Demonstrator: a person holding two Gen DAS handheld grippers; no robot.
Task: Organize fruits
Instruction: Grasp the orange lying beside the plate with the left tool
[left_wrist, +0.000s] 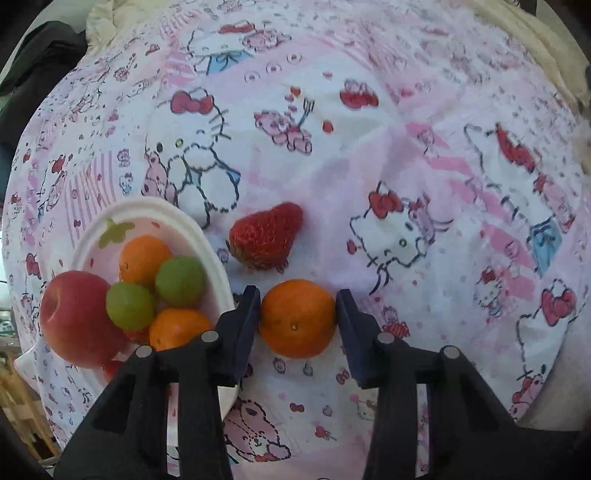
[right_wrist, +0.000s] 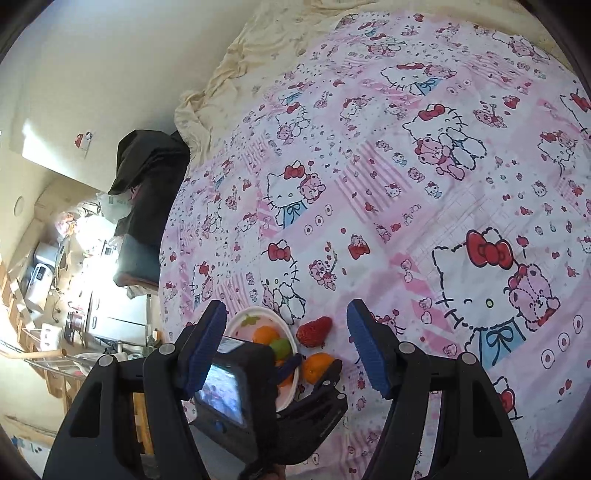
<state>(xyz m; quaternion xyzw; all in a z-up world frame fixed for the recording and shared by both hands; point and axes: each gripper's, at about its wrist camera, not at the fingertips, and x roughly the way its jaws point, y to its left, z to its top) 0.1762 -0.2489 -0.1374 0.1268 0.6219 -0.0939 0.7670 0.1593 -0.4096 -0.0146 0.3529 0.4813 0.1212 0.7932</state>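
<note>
An orange tangerine (left_wrist: 297, 317) lies on the pink cartoon-print sheet, and my left gripper (left_wrist: 297, 314) has a finger touching each side of it. A red strawberry (left_wrist: 264, 236) lies on the sheet just beyond it. To the left, a white bowl (left_wrist: 173, 214) holds a red apple (left_wrist: 75, 317), two tangerines (left_wrist: 142, 258) and two green fruits (left_wrist: 180, 280). My right gripper (right_wrist: 287, 343) is open and empty, high above the bed. Below it are the left gripper with its camera (right_wrist: 236, 384), the bowl (right_wrist: 258, 314), the strawberry (right_wrist: 314, 331) and the gripped tangerine (right_wrist: 317, 366).
The sheet (right_wrist: 406, 184) covers a wide bed. A cream blanket (right_wrist: 229, 66) is bunched at its far edge. Beyond the bed's left edge stand a dark draped chair (right_wrist: 147, 177) and cluttered shelves (right_wrist: 55, 280).
</note>
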